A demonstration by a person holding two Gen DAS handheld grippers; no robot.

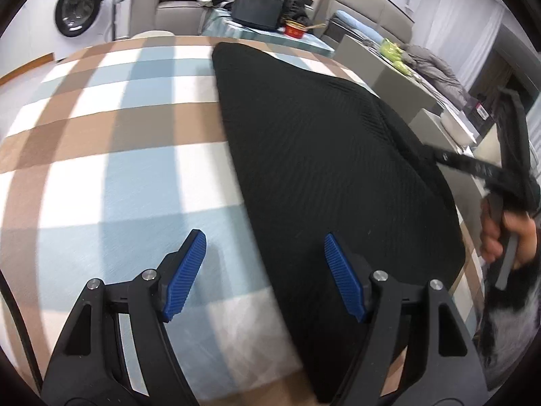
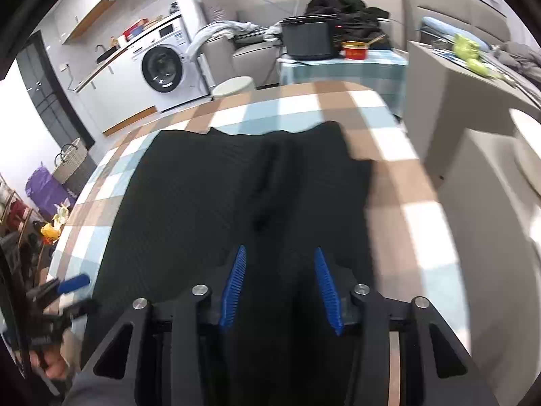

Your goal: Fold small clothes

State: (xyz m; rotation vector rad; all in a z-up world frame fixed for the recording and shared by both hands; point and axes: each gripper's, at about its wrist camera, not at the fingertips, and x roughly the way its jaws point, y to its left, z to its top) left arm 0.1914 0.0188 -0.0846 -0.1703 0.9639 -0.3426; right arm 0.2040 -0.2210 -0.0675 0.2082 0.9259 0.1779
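A black ribbed knit garment [image 2: 209, 203] lies flat on the brown, white and pale-blue checked tablecloth [image 2: 399, 182]. The right gripper [image 2: 280, 272] hovers over it at six o'clock, jaws parted, nothing between its blue ribbed pads [image 2: 233, 287]. The left gripper [image 2: 64, 291] shows at eight o'clock.

A black ribbed garment [image 1: 321, 155] lies on a tablecloth [image 1: 118, 135] checked brown, pale blue and seemingly white.

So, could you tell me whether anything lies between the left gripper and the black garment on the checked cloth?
Nothing visible does. The left gripper hangs open at the black garment, its fingers straddling the near edge, with only bare checked cloth beside it.
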